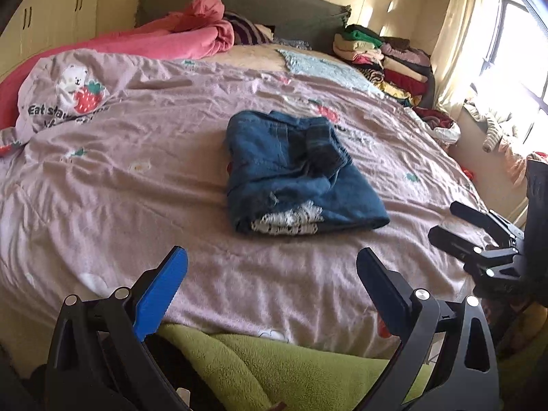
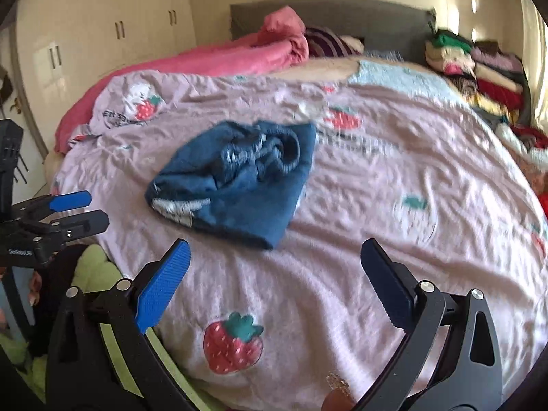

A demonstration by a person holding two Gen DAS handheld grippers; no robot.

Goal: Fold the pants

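Jeans (image 1: 298, 174) lie mid-bed on the pink cover (image 1: 137, 185), already a compact bundle w/ leg ends tucked on top, so folding looks about done; maybe a tidy-up left. Left gripper (image 1: 272, 274) & right gripper (image 2: 275, 267) both w/ jaws spread wide, empty, near bed edge, well short of jeans
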